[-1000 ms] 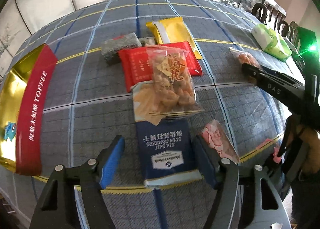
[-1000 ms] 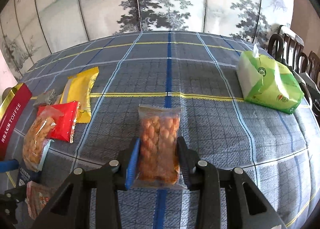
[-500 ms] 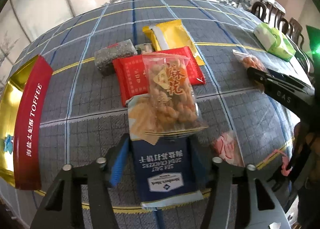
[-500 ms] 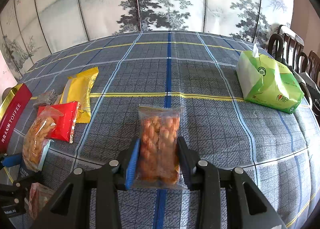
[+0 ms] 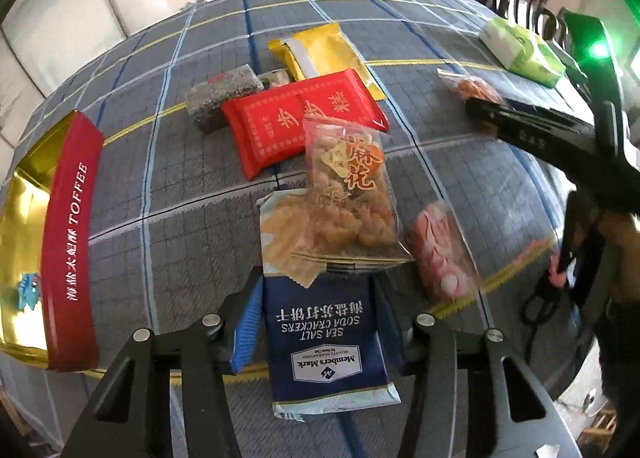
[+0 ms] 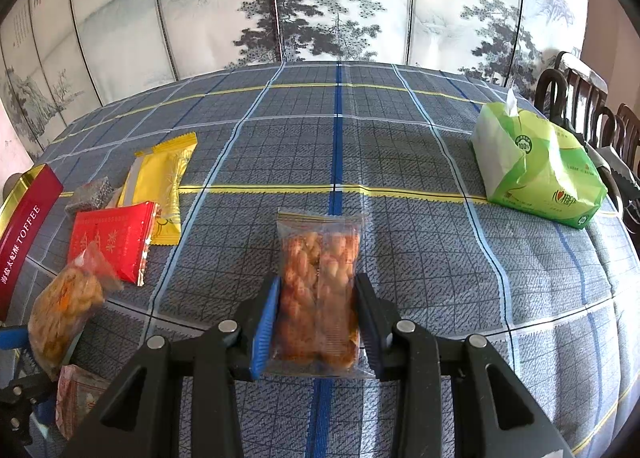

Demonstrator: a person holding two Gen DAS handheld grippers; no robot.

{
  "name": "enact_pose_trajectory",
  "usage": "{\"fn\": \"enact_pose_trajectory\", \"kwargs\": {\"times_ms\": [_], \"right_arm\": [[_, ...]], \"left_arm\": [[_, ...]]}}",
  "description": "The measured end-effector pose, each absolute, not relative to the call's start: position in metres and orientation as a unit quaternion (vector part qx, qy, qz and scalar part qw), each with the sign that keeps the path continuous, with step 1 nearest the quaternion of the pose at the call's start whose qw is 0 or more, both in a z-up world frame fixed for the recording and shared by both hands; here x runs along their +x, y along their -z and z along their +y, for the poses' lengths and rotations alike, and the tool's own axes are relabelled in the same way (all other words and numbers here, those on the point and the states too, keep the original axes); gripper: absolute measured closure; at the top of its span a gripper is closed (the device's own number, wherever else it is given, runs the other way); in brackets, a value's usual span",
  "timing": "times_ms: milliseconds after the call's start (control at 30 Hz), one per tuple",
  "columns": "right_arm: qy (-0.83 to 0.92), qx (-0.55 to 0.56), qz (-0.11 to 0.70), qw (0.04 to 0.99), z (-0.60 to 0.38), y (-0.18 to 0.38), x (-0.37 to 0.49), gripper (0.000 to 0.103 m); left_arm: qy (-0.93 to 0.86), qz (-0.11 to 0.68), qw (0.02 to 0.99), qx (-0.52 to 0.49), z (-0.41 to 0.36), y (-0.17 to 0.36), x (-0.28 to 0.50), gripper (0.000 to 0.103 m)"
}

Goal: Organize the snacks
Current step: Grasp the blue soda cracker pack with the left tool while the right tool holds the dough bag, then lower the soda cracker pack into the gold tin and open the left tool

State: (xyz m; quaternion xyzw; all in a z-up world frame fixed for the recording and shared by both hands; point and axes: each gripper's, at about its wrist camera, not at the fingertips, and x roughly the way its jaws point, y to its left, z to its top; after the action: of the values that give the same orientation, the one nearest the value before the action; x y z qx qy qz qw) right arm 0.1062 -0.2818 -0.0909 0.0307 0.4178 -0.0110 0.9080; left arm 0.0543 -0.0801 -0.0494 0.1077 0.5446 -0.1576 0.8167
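Note:
My left gripper [image 5: 318,316] is shut on a blue soda cracker pack [image 5: 324,338], and a clear bag of fried twists [image 5: 352,193] rests on the pack's far end. A pink snack bag [image 5: 440,254] lies just right of them. A red packet [image 5: 296,121], a yellow packet [image 5: 324,53] and a grey bar [image 5: 224,93] lie beyond. My right gripper [image 6: 318,322] is shut on a clear bag of orange twists [image 6: 320,294]. It also shows in the left wrist view [image 5: 476,89].
A red and gold toffee box [image 5: 60,225] stands open at the left. A green tissue pack [image 6: 540,165] sits at the right near dark wooden chairs [image 6: 580,97]. The table has a blue checked cloth [image 6: 340,129]. A painted screen stands behind.
My left gripper has closed from wide open onto the cracker pack and lifted its near end. The right gripper has held its bag steady.

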Motion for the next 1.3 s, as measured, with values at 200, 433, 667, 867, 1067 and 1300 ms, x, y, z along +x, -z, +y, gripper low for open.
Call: {"fn": "enact_pose_trajectory", "kwargs": {"times_ms": [200, 433, 667, 867, 1067, 1300], "right_arm": [[0.012, 0.028, 0.418, 0.908, -0.282, 0.091, 0.106, 0.065], [0.016, 0.021, 0.419, 0.908, -0.281, 0.090, 0.104, 0.065], [0.020, 0.014, 0.420, 0.907, -0.276, 0.090, 0.103, 0.065], [0.024, 0.007, 0.421, 0.907, -0.274, 0.090, 0.102, 0.065], [0.025, 0.004, 0.421, 0.907, -0.273, 0.090, 0.103, 0.065], [0.026, 0.004, 0.420, 0.907, -0.273, 0.090, 0.103, 0.065]], "left_arm": [[0.170, 0.548, 0.812, 0.105, -0.072, 0.043, 0.044, 0.056], [0.159, 0.539, 0.820, 0.108, -0.057, 0.033, 0.039, 0.057], [0.146, 0.532, 0.829, 0.095, -0.035, 0.023, 0.037, 0.057], [0.132, 0.518, 0.841, 0.080, -0.015, 0.009, 0.039, 0.057], [0.106, 0.508, 0.852, 0.064, 0.012, -0.002, 0.045, 0.057], [0.056, 0.490, 0.869, 0.045, 0.064, -0.024, 0.060, 0.057]]}}
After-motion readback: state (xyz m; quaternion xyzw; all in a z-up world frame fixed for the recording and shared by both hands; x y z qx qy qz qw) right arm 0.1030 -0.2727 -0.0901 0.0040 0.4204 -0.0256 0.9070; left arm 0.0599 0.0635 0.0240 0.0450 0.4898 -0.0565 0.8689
